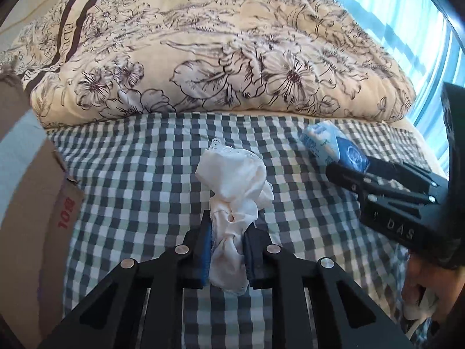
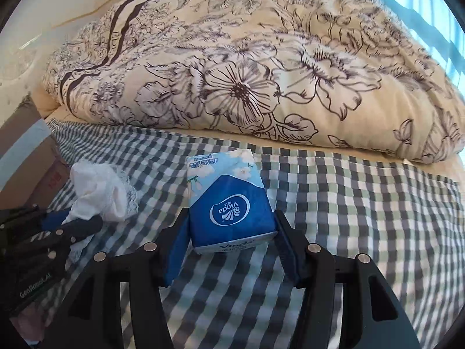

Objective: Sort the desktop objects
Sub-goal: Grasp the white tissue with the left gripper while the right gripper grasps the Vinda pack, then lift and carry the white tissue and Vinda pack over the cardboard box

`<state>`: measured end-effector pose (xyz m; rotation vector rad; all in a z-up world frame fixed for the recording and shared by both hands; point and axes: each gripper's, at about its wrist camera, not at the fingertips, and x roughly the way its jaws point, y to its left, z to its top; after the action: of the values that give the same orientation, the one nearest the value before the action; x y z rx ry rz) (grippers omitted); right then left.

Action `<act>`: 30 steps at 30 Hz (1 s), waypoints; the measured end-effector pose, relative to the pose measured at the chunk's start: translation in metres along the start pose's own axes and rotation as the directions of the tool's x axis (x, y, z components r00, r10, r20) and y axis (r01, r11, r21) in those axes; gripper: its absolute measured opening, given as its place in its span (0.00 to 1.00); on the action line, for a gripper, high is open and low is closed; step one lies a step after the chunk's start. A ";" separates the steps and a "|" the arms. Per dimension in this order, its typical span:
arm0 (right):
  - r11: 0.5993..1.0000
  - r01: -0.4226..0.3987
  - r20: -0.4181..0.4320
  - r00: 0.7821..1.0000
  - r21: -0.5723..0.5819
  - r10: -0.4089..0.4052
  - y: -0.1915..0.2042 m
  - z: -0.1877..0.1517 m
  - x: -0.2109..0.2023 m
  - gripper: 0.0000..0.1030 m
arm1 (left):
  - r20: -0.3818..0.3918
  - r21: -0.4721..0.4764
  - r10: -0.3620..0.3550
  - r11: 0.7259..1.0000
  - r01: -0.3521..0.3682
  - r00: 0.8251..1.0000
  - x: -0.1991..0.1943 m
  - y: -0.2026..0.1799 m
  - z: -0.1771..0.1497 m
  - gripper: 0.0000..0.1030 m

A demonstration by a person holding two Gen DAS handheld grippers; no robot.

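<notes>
White crumpled cloth (image 1: 232, 203), pinched by the left gripper (image 1: 226, 250), may slip free; right gripper (image 2: 232, 232) squeezing the tissue pack (image 2: 229, 203) risks crushing it.

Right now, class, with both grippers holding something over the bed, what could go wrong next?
1. The white cloth is pinched only at its lower bunch by the left gripper; the loose upper part could snag or slip free.
2. The right gripper seems to grip just the near end of the tissue pack, so the soft pack may droop or slide out.
3. The grippers are close together and could collide.
</notes>
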<state>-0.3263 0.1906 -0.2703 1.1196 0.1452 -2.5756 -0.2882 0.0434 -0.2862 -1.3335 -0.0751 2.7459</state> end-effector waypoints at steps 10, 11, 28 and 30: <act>0.999 0.035 0.083 0.996 0.010 -0.036 0.014 -0.005 -0.081 0.53 | 0.061 0.004 -0.010 1.000 0.010 0.998 -0.059 -0.005 0.003 0.16; 0.999 0.038 0.091 0.995 0.015 -0.039 0.015 -0.005 -0.089 0.53 | 0.070 0.006 -0.010 1.000 0.010 0.998 -0.067 -0.006 0.004 0.16; 0.988 0.095 0.138 0.984 0.124 -0.112 0.028 -0.018 -0.200 0.53 | 0.210 0.012 -0.001 1.000 -0.002 0.978 -0.189 -0.014 -0.003 0.16; 0.988 0.099 0.140 0.983 0.119 -0.115 0.036 -0.020 -0.212 0.53 | 0.223 0.013 0.000 1.000 -0.003 0.975 -0.201 -0.014 -0.006 0.16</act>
<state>-0.1651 0.2154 -0.1285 0.9793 0.0273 -2.7817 -0.1590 0.0375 -0.1314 -1.0163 -0.0701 2.8807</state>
